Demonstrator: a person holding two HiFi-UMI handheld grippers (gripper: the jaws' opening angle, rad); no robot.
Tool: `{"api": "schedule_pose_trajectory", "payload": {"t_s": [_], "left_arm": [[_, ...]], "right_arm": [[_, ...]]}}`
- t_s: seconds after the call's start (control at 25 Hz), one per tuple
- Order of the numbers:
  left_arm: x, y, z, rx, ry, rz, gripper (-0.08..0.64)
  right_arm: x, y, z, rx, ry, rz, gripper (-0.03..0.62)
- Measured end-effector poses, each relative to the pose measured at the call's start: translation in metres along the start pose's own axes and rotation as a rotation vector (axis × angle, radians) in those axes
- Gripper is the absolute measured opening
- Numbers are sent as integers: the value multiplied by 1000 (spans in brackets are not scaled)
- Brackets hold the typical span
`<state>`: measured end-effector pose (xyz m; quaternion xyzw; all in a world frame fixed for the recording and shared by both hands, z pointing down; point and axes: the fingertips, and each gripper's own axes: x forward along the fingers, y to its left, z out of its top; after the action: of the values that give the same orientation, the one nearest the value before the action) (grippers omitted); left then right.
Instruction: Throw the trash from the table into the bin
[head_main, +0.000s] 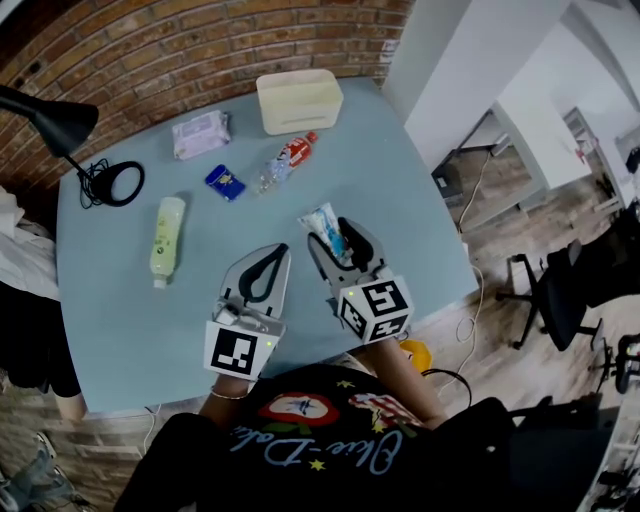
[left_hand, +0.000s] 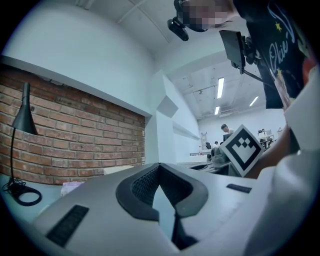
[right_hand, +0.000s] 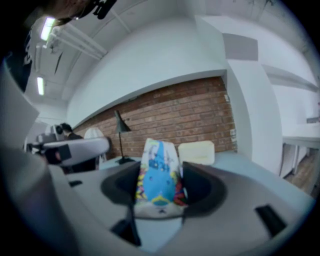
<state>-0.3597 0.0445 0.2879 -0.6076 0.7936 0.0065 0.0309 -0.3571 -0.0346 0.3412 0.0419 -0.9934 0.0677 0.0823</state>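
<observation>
Trash sits pinched in the right gripper (head_main: 340, 243): a blue printed snack wrapper (right_hand: 159, 172) stands upright between its jaws, over the near part of the pale blue table (head_main: 120, 320). Just beside it, the left gripper (head_main: 278, 250) has its jaws pressed together at the tips with nothing between them. Farther back on the table lie a green bottle (head_main: 167, 238), a small blue packet (head_main: 225, 182), a crushed plastic bottle (head_main: 287, 160), a wipes pack (head_main: 201, 133) and a cream box (head_main: 299, 100).
</observation>
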Motion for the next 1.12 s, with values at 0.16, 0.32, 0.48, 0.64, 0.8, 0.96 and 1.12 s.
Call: {"api": "schedule_pose_trajectory", "payload": {"t_s": [0.16,0.32,0.48,0.64,0.8,0.96,1.12], "left_arm": [[-9,-3,1,2,-5,-12,11],[-15,-5,7,1,-16,-25,11],[-21,-6,8,-5,-17,-40,11],[-28,-12,4,4,-12,-75,11],[-34,-19,4,1,-18,-115,11],[-40,-26,2,-16,-11,-151,11],[-43,-33,-1,-22,-6,-177,11]], "right_arm": [[-8,20,13,-48,-48,21,250],[-16,32,21,-64,-76,25,250],[-21,40,26,-69,-92,24,250],[-31,51,30,-72,-129,17,250],[-42,62,34,-86,-159,0,250],[-52,73,37,-115,-188,-23,250],[-62,76,29,-113,-175,-49,250]]}}
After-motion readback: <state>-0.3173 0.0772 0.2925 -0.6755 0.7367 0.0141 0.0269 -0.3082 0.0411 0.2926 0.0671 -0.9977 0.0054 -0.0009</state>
